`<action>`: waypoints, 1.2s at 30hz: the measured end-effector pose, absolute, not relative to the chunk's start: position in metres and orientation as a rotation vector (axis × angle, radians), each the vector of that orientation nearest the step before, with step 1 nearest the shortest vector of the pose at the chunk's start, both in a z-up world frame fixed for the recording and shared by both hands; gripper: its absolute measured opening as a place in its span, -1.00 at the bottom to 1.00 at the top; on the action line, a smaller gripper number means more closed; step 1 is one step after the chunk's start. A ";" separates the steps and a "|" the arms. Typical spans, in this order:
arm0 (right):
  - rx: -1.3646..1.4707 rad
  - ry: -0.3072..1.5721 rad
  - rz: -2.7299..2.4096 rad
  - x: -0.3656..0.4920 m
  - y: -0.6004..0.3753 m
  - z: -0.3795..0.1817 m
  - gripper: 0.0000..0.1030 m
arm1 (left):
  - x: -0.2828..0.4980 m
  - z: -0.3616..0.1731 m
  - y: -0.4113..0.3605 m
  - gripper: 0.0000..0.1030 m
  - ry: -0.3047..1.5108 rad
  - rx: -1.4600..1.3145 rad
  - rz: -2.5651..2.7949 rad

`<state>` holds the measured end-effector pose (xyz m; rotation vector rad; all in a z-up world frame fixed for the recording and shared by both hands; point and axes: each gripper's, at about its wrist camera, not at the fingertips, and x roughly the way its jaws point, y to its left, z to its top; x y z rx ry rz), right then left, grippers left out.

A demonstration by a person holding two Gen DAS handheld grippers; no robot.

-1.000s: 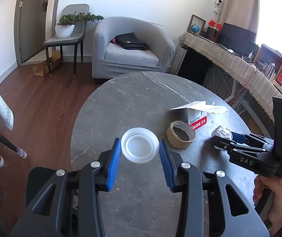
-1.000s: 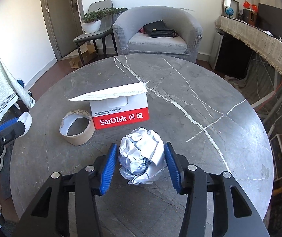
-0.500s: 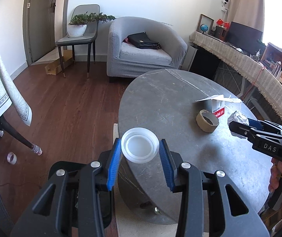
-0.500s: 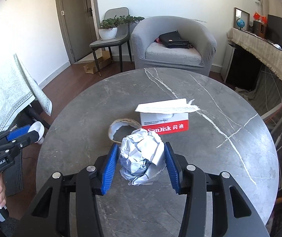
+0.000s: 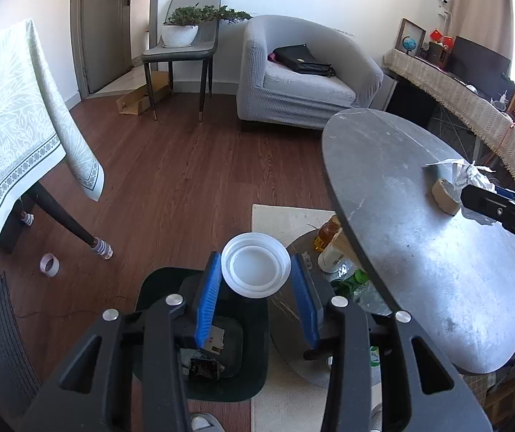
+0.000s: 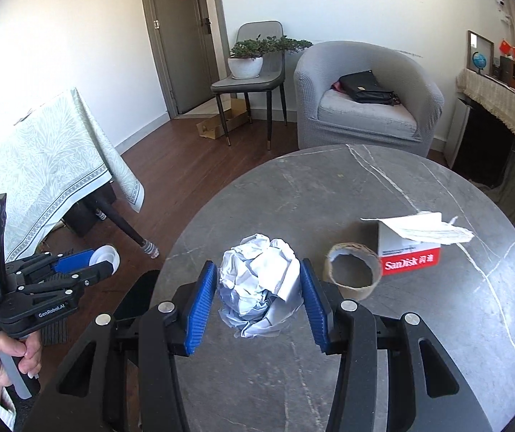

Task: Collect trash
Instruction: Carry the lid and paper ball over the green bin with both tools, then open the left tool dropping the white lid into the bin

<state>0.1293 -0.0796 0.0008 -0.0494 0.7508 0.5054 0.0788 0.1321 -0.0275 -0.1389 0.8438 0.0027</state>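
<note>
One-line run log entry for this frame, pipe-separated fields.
left gripper: shut on white lid, above dark bin | right gripper: shut on crumpled paper | on table: tape roll, SanDisk box

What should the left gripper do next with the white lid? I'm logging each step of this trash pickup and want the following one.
Probably release it. The left gripper clamps the white lid off the table edge, roughly above the open dark bin on the floor, which already holds scraps. Opening the jaws should drop it in, though a slight nudge toward the bin's centre might be safer.
</note>
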 end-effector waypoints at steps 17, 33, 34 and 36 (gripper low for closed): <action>-0.080 0.737 0.655 0.126 0.013 0.006 -0.08 | 0.070 -0.094 0.196 -0.18 1.047 -0.150 0.077; -0.097 0.774 0.746 0.130 0.077 -0.007 -0.08 | 0.066 -0.157 0.221 -0.18 1.229 -0.122 0.077; -0.101 0.779 0.751 0.130 0.081 -0.009 -0.08 | 0.066 -0.159 0.221 -0.18 1.239 -0.124 0.070; -0.111 0.792 0.760 0.130 0.090 -0.014 -0.08 | 0.065 -0.161 0.222 -0.09 1.246 -0.122 0.056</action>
